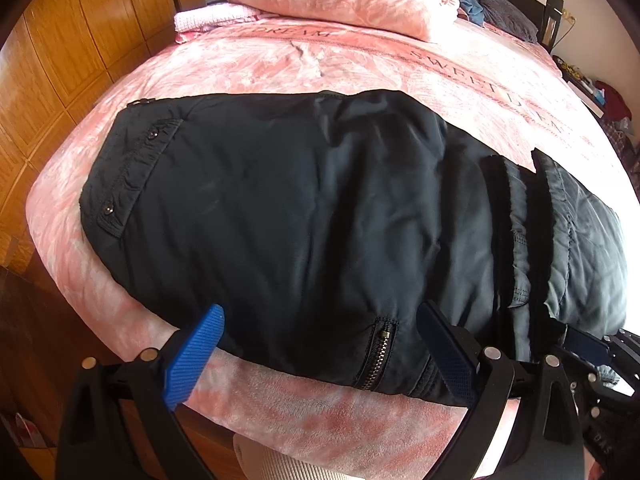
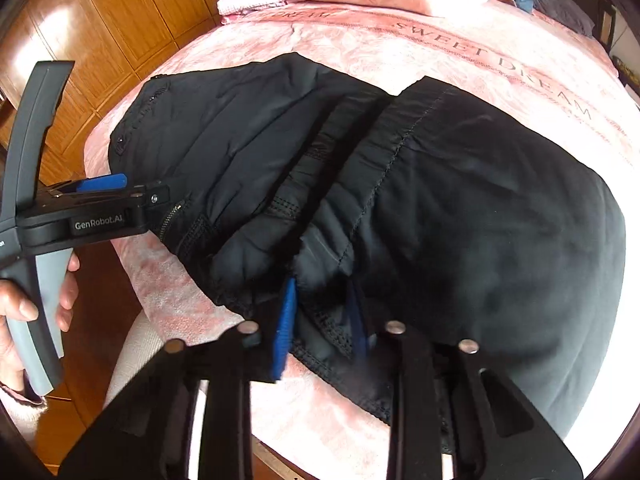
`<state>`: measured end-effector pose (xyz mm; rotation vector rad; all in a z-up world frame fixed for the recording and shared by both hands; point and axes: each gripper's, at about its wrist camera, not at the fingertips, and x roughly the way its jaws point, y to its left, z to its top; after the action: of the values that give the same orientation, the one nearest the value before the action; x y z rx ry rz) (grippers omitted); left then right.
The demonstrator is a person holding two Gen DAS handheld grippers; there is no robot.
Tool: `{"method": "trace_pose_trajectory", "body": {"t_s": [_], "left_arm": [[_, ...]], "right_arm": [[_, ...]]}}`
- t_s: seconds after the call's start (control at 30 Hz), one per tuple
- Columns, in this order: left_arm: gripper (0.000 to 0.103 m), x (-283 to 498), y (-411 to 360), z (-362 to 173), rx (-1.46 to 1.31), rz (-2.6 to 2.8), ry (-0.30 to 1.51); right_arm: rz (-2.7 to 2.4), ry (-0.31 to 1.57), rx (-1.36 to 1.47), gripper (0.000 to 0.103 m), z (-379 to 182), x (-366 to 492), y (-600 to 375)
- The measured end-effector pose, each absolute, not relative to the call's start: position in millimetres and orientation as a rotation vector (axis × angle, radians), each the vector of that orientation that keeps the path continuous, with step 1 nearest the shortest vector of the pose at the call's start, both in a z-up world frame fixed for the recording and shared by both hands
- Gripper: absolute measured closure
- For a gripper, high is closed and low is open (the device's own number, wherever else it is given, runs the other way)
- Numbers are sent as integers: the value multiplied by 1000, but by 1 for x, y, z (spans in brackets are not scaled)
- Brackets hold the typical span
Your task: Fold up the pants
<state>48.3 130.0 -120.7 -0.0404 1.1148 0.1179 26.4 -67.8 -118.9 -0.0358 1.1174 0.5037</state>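
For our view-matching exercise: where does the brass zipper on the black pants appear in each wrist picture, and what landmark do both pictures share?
Left wrist view: the brass zipper lies low and centre, on the near edge of the black pants.
Right wrist view: the brass zipper sits at the left, beside the left gripper.
Shared landmark: the "SWEET DREAM" lettering on the pink bedspread.

We see daylight strong from right; pink bedspread (image 1: pixel 280 64) blown out toward right rim in both views. Black pants (image 1: pixel 320 208) underexposed, folds barely readable, soft sheen on right part. We note glare patch on wooden wardrobe (image 2: pixel 60 32) in right wrist view. Heavy fisheye bending, dark vignette at corners. Right gripper (image 2: pixel 320 328) fingers motion-blurred; left wrist view sharp.
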Motion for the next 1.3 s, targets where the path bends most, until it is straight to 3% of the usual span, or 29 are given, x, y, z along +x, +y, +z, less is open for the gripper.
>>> {"method": "trace_pose_trajectory", "body": {"t_s": [0.27,0.47,0.53,0.6,0.63,0.87,1.0,1.3], "left_arm": [[5,52,142,-123,-28,120,1121],[5,58,149,-132,-35,90,1142],[5,59,151,-135,-44,79,1151],[5,56,153,-134,-52,67,1146],[5,55,153,-134,-52,61,1145],[6,41,182,-128,-157,46,1150],[26,43,216,-126,-313,31,1160],[27,81,207,-160,-241,-1,1222]], "right_arm": [[566,1062,45,93,-86,25,-65],[583,1171,-15,91,-121,26,-45],[586,1175,2,85,-127,25,-47],[637,1187,33,62,-125,23,-49],[650,1178,52,60,-121,22,-52],[663,1139,230,66,-96,16,-93],[592,1138,207,66,-99,14,-111],[562,1182,238,66,-117,15,-115]]}}
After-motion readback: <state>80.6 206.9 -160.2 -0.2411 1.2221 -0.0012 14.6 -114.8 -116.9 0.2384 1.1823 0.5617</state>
